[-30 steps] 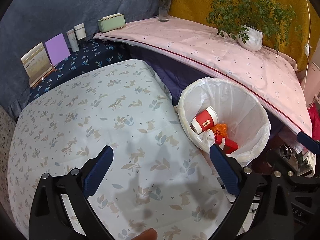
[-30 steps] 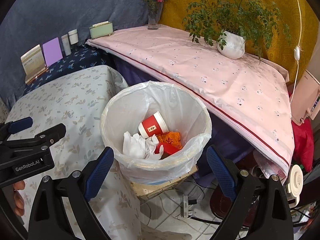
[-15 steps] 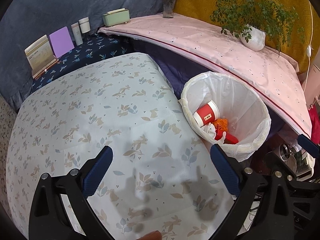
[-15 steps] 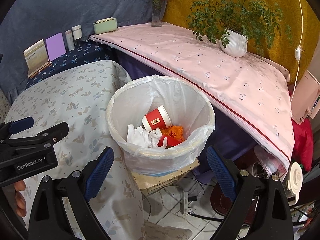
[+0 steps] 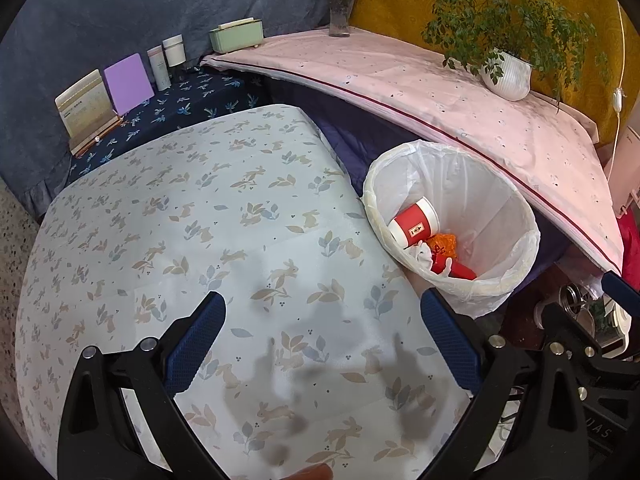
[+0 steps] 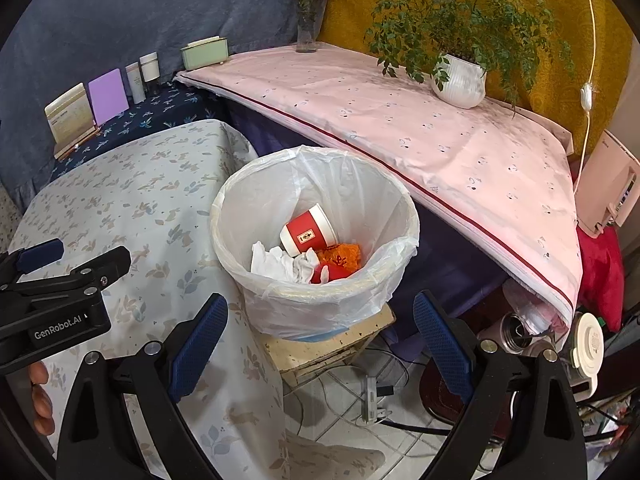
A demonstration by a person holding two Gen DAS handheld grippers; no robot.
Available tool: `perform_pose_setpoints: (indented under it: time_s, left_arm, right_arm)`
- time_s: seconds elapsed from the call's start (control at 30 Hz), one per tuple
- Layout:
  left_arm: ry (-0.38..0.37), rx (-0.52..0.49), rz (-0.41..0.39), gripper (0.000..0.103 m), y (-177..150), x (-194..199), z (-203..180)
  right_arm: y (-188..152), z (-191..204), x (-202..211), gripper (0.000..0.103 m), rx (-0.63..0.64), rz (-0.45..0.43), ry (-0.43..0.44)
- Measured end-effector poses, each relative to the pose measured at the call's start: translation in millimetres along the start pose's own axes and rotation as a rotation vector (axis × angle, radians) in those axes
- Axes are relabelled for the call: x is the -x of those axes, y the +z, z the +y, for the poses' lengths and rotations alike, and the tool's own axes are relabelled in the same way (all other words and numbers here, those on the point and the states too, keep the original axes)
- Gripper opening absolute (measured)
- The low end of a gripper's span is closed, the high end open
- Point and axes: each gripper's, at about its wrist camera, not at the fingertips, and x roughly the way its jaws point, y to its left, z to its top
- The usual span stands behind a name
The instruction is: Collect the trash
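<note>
A white-lined trash bin (image 6: 256,280) stands on a small stool beside the floral-cloth table (image 6: 132,208). Inside it lie a red paper cup (image 6: 306,230), crumpled white tissue (image 6: 280,262) and orange and red wrappers (image 6: 340,258). The bin also shows in the left wrist view (image 5: 516,240) with the cup (image 5: 414,226). My right gripper (image 6: 320,348) is open and empty, in front of and below the bin. My left gripper (image 5: 324,340) is open and empty above the floral-cloth table (image 5: 200,208), left of the bin.
A pink-clothed shelf (image 6: 400,120) runs behind the bin with a potted plant (image 6: 460,80), a flower vase (image 6: 307,36) and a green box (image 6: 204,54). Books and jars (image 5: 120,92) stand at the back left. Cables and a power strip (image 6: 374,400) lie on the floor.
Both grippers have drawn back from the bin, so it appears farther away in both views. Both stay open and empty.
</note>
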Motion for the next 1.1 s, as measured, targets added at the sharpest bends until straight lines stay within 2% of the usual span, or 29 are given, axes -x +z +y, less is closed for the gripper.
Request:
perform_pose_setpoints:
  time_s: [1.1]
  left_arm:
    - [0.015, -0.035, 0.0, 0.094, -3.8, 12.4, -14.2]
  right_arm:
    - [-4.2, -4.1, 9.9, 0.09, -0.002, -0.007, 0.005]
